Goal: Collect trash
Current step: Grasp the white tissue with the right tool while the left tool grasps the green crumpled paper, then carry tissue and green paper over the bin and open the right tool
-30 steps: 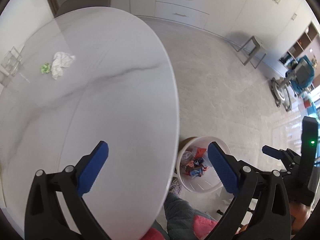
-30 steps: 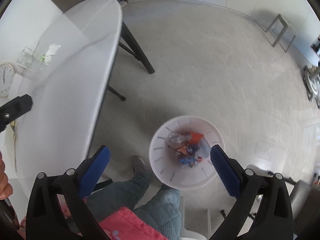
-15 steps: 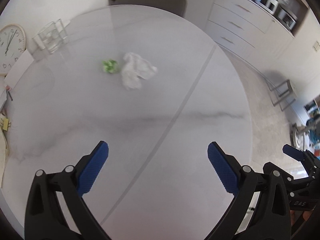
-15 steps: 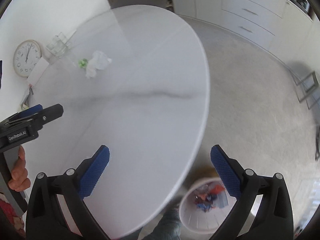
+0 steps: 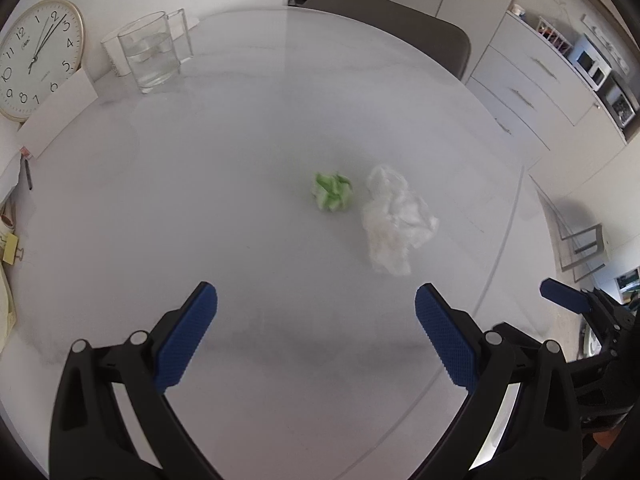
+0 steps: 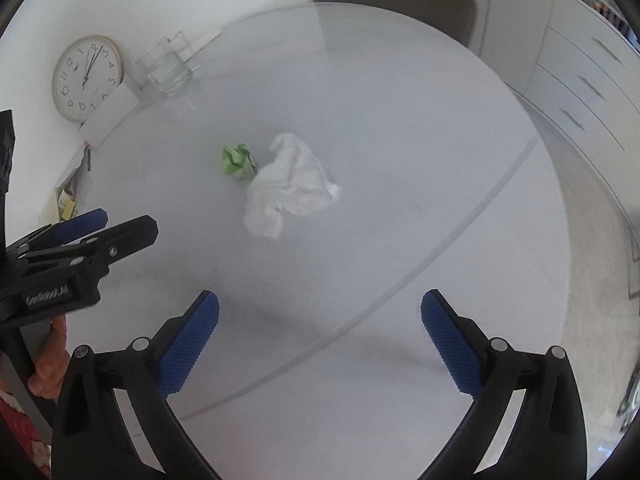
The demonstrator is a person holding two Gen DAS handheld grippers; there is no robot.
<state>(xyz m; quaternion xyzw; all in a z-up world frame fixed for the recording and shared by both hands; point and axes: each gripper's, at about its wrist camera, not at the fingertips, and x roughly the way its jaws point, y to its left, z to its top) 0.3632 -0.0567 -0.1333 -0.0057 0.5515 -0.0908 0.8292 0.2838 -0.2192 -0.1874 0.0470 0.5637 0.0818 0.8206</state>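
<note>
Left wrist view shows the round white marble tabletop, then both hand-held grippers, left and right, released and empty, aimed at the crumpled white tissue and small green paper wad lying mid-tabletop, apparently awaiting pickup.

Looks like somebody's home, kitchen-dining area: round marble-look table with a chair tucked in, white drawer cabinets, a microwave on the counter (plus a wall clock just propped up).
</note>
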